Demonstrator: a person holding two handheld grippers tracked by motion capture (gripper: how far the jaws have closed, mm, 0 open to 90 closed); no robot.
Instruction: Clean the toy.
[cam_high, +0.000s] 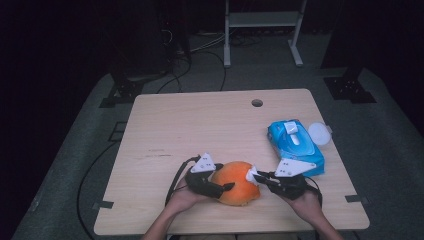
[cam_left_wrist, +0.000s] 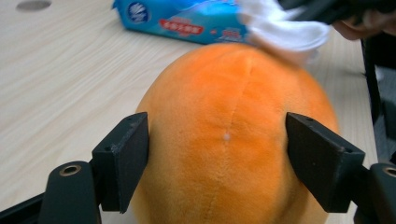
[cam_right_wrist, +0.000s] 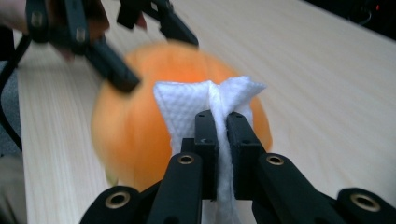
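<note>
An orange plush ball (cam_high: 239, 190) lies near the table's front edge. My left gripper (cam_high: 224, 181) is shut on it from the left; in the left gripper view its jaws press both sides of the plush ball (cam_left_wrist: 224, 116). My right gripper (cam_high: 258, 175) comes in from the right, shut on a folded white wipe (cam_right_wrist: 187, 105). The wipe (cam_high: 251, 174) touches the ball's upper right side and also appears as a white wipe (cam_left_wrist: 285, 32) at the ball's far edge. In the right gripper view the left gripper (cam_right_wrist: 161, 63) straddles the ball (cam_right_wrist: 130, 135).
A blue pack of wet wipes (cam_high: 296, 146) lies at the right, just behind my right hand, with a white round lid (cam_high: 320, 133) beside it. The wooden table (cam_high: 200, 125) has a cable hole (cam_high: 257, 103) at the back. A metal stand (cam_high: 262, 30) is beyond the table.
</note>
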